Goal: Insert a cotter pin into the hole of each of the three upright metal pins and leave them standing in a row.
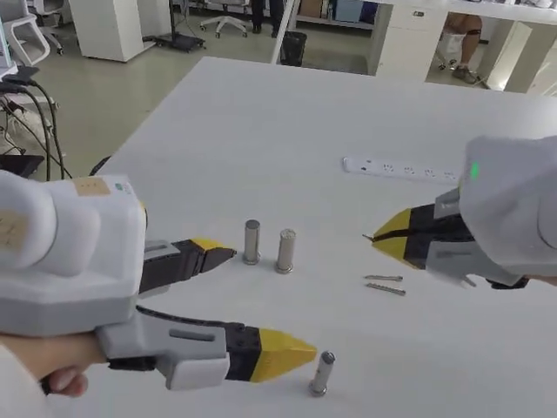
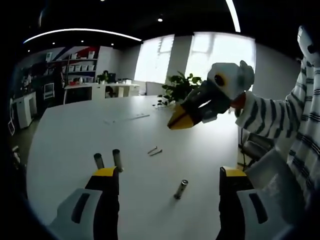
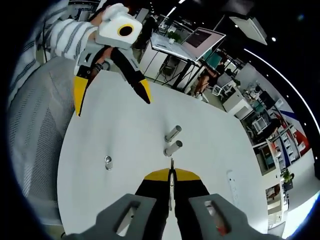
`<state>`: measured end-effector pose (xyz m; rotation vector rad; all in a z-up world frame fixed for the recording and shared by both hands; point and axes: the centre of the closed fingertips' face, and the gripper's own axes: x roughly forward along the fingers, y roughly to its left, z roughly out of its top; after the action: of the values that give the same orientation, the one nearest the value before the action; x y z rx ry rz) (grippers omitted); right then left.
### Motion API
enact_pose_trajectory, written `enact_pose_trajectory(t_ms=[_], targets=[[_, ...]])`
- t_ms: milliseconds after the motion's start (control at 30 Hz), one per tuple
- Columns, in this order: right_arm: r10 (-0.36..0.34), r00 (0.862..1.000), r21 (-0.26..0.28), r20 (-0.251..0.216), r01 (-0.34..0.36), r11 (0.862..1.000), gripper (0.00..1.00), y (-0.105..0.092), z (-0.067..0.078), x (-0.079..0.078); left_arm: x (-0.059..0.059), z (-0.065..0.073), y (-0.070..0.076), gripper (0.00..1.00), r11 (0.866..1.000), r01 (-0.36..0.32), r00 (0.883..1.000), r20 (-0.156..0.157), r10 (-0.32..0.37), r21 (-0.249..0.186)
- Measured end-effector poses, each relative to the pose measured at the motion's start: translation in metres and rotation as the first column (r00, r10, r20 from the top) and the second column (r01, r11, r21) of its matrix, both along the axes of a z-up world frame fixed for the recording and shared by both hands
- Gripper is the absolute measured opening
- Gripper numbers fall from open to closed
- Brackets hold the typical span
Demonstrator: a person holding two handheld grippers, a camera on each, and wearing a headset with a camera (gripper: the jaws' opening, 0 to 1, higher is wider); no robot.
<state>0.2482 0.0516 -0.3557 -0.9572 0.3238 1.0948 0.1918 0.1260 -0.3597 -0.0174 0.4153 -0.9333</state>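
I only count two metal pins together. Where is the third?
In the head view, the third metal pin stands alone beside the left gripper's lower yellow tip.

We see a white table point(image 1: 261, 113) on a pale green floor point(image 1: 113, 96), with a white cabinet point(image 1: 104, 26) and an office chair point(image 1: 26, 35) beyond. In the left gripper view, bright windows point(image 2: 200, 55), a plant point(image 2: 175, 90), shelves point(image 2: 82, 62) and a ceiling light strip point(image 2: 80, 32) line our room.

table point(image 1: 261, 131), metal pins point(image 1: 251, 241), cotter pins point(image 1: 384, 284), power strip point(image 1: 396, 169)
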Motion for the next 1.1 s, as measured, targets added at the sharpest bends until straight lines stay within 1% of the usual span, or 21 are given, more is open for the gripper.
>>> enact_pose_trajectory(t_ms=[67,133,200,300,433,500,567,633,700,833,933,967,1033,1100], targets=[[-0.004,1.0,0.009,-0.005,0.004,1.0,0.0,0.001,-0.002,-0.002,0.004,0.002,-0.002,0.81,1.0,-0.006,1.0,0.009,0.006,-0.009],[-0.006,1.0,0.01,0.002,0.005,1.0,0.0,0.002,-0.003,-0.004,0.007,0.004,-0.003,0.81,1.0,-0.011,1.0,0.014,0.011,-0.016],[-0.004,1.0,0.018,0.006,0.004,1.0,0.0,0.004,-0.002,-0.005,0.01,0.006,-0.006,0.8,1.0,-0.011,1.0,0.014,0.011,-0.027],[-0.001,1.0,0.035,-0.009,0.001,0.999,0.0,0.006,-0.004,-0.007,0.014,0.008,-0.012,0.78,0.999,-0.007,1.0,0.015,0.008,-0.039],[-0.001,1.0,0.034,-0.012,0.002,0.999,0.0,0.006,-0.007,-0.008,0.019,0.009,-0.019,0.76,0.999,0.001,1.0,0.015,-0.001,-0.05],[-0.002,1.0,0.037,-0.011,0.003,0.999,0.0,0.006,-0.007,-0.008,0.022,0.01,-0.021,0.75,0.998,0.004,1.0,0.017,-0.003,-0.066],[0.002,1.0,0.054,-0.007,-0.002,0.999,0.0,0.007,-0.005,-0.009,0.025,0.008,-0.023,0.74,0.997,0.005,1.0,-0.001,-0.005,-0.08],[0.0,1.0,0.07,-0.005,0.0,0.998,0.0,0.008,-0.003,-0.01,0.027,0.006,-0.024,0.73,0.996,0.0,1.0,-0.01,-0.001,-0.09],[-0.005,1.0,0.073,0.002,0.005,0.997,0.0,0.008,-0.003,-0.009,0.028,0.006,-0.026,0.71,0.995,-0.002,1.0,-0.015,0.0,-0.102],[-0.007,1.0,0.082,0.01,0.006,0.997,0.0,0.009,-0.002,-0.011,0.029,0.005,-0.029,0.68,0.994,-0.004,1.0,-0.025,0.001,-0.107],[-0.008,1.0,0.083,0.027,0.006,0.997,0.0,0.009,0.0,-0.012,0.029,0.005,-0.031,0.66,0.993,-0.005,0.999,-0.032,0.001,-0.116],[-0.009,1.0,0.083,0.03,0.006,0.997,0.0,0.009,0.0,-0.012,0.029,0.005,-0.032,0.64,0.992,-0.003,0.999,-0.037,-0.001,-0.123],[-0.008,0.999,0.084,0.036,0.005,0.996,0.0,0.01,0.0,-0.013,0.029,0.006,-0.034,0.6,0.991,0.0,0.999,-0.036,-0.005,-0.135],[-0.007,0.999,0.081,0.052,0.003,0.997,0.0,0.011,0.001,-0.014,0.029,0.008,-0.035,0.58,0.989,-0.001,0.999,-0.039,-0.004,-0.146]])
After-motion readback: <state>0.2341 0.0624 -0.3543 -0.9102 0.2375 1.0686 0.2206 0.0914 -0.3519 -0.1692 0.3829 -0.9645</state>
